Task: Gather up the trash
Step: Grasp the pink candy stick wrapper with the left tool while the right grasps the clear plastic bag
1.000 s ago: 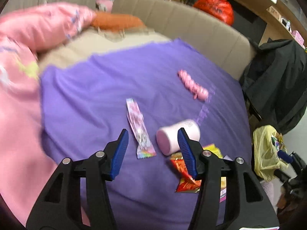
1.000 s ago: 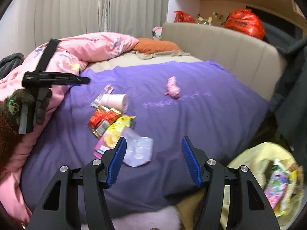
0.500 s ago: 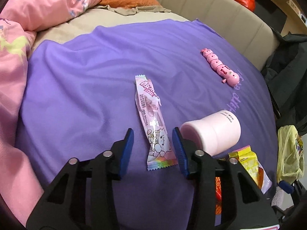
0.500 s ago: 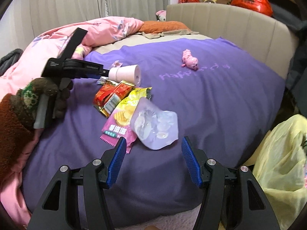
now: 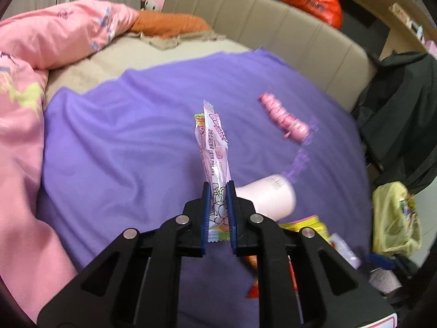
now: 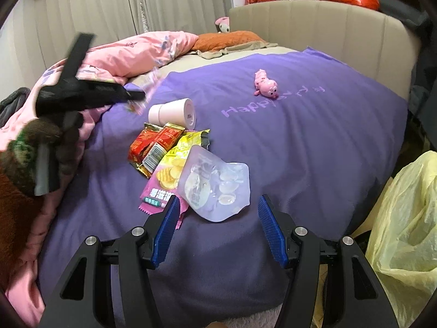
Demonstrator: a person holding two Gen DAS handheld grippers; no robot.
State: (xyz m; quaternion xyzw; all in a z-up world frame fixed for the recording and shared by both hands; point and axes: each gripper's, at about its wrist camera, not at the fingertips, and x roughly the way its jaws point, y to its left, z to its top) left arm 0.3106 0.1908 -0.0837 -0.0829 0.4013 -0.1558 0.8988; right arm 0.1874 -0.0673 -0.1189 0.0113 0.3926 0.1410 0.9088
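Purple blanket (image 6: pixel 314 142) spread over bed; pink caterpillar toy (image 6: pixel 265 85) lies on it, well ahead of the claw and slightly right. Pink duvet (image 5: pixel 54 32) bunched far left, orange pillow (image 5: pixel 169 23) and plush toy (image 5: pixel 151 0) beyond it by the beige headboard (image 6: pixel 327 24). Dark jacket (image 5: pixel 404 114) hangs far right.

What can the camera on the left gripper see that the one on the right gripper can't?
Only the left wrist view shows the left gripper, whose jaws have just been closing, clamped on a pink wrapper. Only the right wrist view shows the open right gripper, a clear pouch and the gloved hand. Both show the pink cup, pink toy and yellow bag.
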